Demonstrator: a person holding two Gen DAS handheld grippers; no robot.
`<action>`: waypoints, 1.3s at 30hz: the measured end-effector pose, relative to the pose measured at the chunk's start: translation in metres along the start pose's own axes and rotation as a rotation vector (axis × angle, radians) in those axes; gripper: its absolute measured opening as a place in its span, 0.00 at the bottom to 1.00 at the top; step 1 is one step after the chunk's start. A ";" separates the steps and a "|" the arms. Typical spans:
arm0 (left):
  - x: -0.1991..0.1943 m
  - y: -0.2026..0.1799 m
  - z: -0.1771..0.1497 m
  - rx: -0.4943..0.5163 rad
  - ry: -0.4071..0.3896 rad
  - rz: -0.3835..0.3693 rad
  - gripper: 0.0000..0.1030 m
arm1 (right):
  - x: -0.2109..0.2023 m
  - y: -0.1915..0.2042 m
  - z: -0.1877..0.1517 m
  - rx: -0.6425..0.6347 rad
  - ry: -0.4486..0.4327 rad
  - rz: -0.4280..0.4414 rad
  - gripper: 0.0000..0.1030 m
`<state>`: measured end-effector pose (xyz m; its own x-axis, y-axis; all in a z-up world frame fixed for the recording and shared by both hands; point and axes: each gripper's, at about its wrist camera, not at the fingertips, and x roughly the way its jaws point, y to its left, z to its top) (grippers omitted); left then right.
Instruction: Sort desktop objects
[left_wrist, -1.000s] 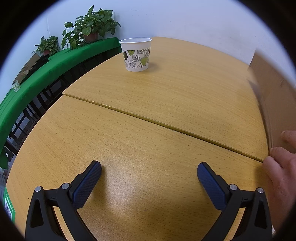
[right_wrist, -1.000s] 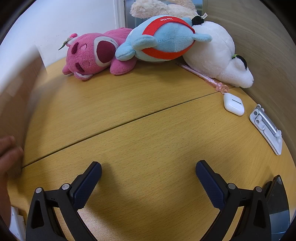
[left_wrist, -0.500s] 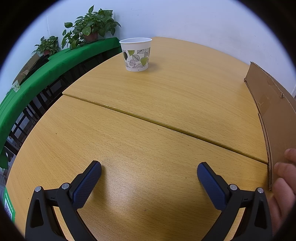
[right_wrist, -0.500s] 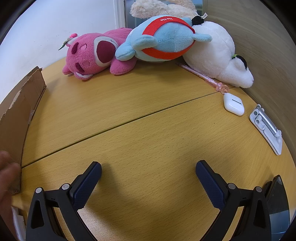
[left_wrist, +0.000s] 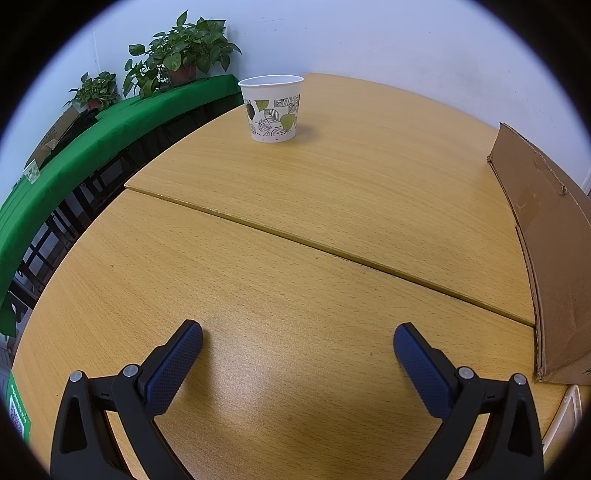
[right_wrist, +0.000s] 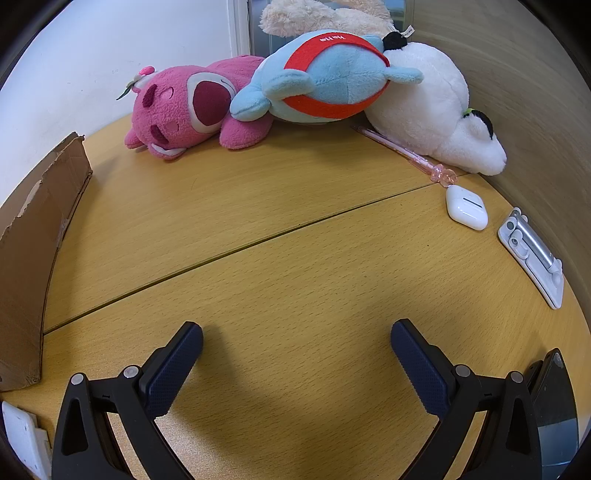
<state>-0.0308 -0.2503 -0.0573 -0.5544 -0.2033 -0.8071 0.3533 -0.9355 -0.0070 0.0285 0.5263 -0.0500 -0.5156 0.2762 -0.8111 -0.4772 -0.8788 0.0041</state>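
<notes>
A: Left gripper (left_wrist: 298, 341)?
B: Spread wide, nothing between the fingers, low over the wooden table (left_wrist: 332, 192).

A: Ahead of it?
B: Paper cup (left_wrist: 272, 108) with a leaf print, upright, far ahead and slightly left, well apart from the fingers. Cardboard box (left_wrist: 550, 258) standing off to the right, near the right finger but not touching.

A: Beyond the table?
B: Potted plants (left_wrist: 177, 62) on a green-covered shelf (left_wrist: 74, 155), far left.

A: Right gripper (right_wrist: 296, 338)?
B: Also spread, holding nothing, low over the same table.

A: In front of that one?
B: Pink plush (right_wrist: 192, 107) far ahead and left, blue plush (right_wrist: 325, 77) leaning on it, white plush (right_wrist: 428, 107) to the right of those. Pink pen (right_wrist: 402, 151) lying just beside the white plush. White earbud case (right_wrist: 466, 207) ahead-right, near the pen's tip. Silver-white phone stand (right_wrist: 532, 254) further right, flat on the table. Same cardboard box (right_wrist: 33, 236) to the left of the left finger.
</notes>
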 end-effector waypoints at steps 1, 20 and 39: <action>0.000 0.000 0.000 0.000 0.000 0.000 1.00 | 0.000 0.000 0.000 0.000 0.000 0.000 1.00; -0.003 -0.001 -0.003 0.013 -0.001 -0.011 1.00 | -0.051 0.012 -0.038 -0.008 0.017 0.009 1.00; -0.218 -0.113 -0.110 0.200 -0.080 -0.686 0.99 | -0.246 0.261 -0.188 -0.621 0.055 0.888 1.00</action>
<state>0.1330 -0.0684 0.0542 -0.6580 0.4357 -0.6142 -0.2351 -0.8937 -0.3821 0.1651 0.1561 0.0409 -0.4588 -0.5599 -0.6900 0.5023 -0.8039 0.3184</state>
